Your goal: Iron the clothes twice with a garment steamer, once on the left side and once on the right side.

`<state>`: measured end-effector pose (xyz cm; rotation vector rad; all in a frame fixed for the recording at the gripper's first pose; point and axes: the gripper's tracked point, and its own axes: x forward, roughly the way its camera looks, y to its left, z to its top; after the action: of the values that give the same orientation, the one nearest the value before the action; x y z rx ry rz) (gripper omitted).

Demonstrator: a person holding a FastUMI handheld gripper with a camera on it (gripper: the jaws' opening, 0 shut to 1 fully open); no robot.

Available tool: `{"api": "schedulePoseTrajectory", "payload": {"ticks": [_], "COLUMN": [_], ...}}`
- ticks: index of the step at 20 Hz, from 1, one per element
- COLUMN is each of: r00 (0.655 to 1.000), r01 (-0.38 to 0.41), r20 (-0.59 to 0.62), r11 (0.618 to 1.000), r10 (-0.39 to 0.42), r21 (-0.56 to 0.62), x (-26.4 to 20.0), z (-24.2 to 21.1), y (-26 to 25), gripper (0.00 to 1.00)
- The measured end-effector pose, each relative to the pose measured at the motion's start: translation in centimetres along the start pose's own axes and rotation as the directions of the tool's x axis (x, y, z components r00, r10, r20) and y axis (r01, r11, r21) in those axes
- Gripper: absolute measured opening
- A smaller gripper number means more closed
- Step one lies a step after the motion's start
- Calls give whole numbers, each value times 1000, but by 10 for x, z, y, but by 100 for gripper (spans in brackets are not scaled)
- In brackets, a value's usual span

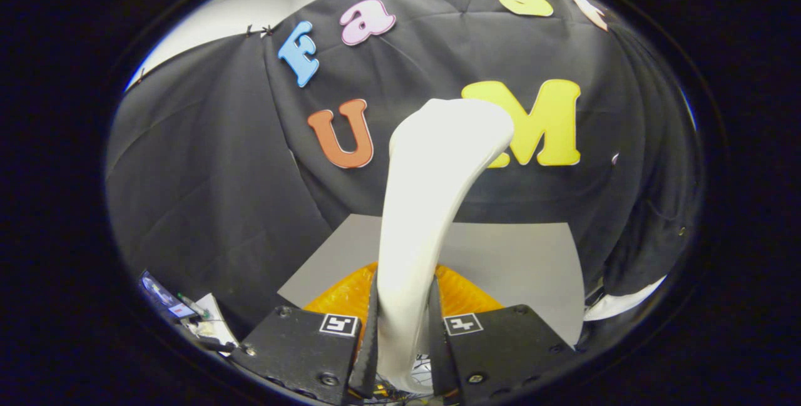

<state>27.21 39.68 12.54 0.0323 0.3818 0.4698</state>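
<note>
Two tongs (pixel 403 331) fingers clamping white steamer (pixel 432 193), orange garment (pixel 463 293) beneath

Smooth glossy white plastic steamer (pixel 432 206); orange cloth garment (pixel 350 296) on matt grey table (pixel 519 262).

— What is your gripper (pixel 403 337) doing?

— My two fingers are drawn in close, one on each side of the white steamer handle (pixel 432 206), and both press against it. The grip sits low on the handle, which rises from between my fingers toward 12 o'clock and curves over toward 1 o'clock at its top.

— How do the fingers (pixel 369 331) stand?

— Nearly parallel, with only the handle's width between them. The left finger sits at about 7 o'clock from the handle, the right one at about 5 o'clock. Each finger block carries a small square marker on its top face, close to the handle.
</note>
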Motion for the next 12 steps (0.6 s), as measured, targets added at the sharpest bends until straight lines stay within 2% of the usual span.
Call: {"api": "schedulePoseTrajectory", "payload": {"ticks": [3, 7, 12], "r00": [999, 985, 948], "r01": [7, 62, 185], "r20": [47, 160, 263], "r11": [1000, 998, 983], "r10": [-8, -65, -178], "r21": [12, 20, -5], "x": [-37, -98, -175], "z": [0, 4, -5], "y": [-15, -42, -87], "gripper": [37, 37, 37]}}
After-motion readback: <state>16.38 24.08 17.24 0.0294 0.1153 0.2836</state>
